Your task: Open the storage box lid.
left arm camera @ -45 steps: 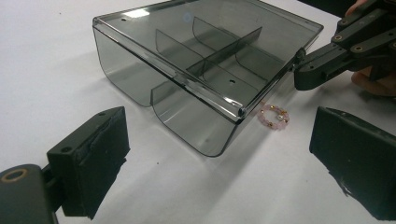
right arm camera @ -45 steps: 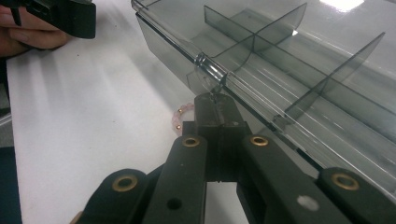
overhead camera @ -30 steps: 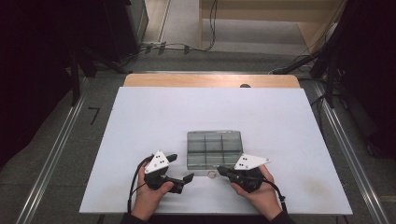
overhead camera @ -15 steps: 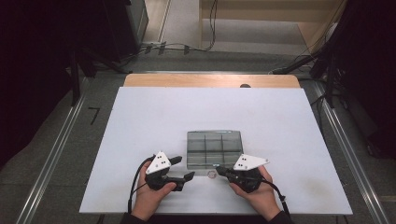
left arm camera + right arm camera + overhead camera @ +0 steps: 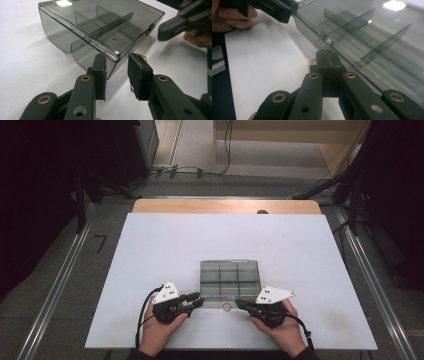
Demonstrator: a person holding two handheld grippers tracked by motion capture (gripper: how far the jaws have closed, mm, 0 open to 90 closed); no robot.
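Observation:
A smoky clear plastic compartment box (image 5: 230,277) with its lid down lies on the white table (image 5: 165,245). My left gripper (image 5: 197,299) is at the box's near left corner. In the left gripper view its jaws (image 5: 116,65) have just been closing. The corner of the box (image 5: 100,25) sits between them, with a gap still on one side. My right gripper (image 5: 239,303) is shut with nothing in it. Its tip (image 5: 327,53) rests close to the front edge of the box (image 5: 367,37), below a small latch (image 5: 325,37).
A small copper-coloured ring (image 5: 226,308) lies on the table between the two grippers, just in front of the box. A wooden strip (image 5: 225,206) runs along the table's far edge. Cables and dark furniture stand on the floor beyond.
The left gripper's jaws have drawn closer together at the box's corner. Both hands and the box have kept their places.

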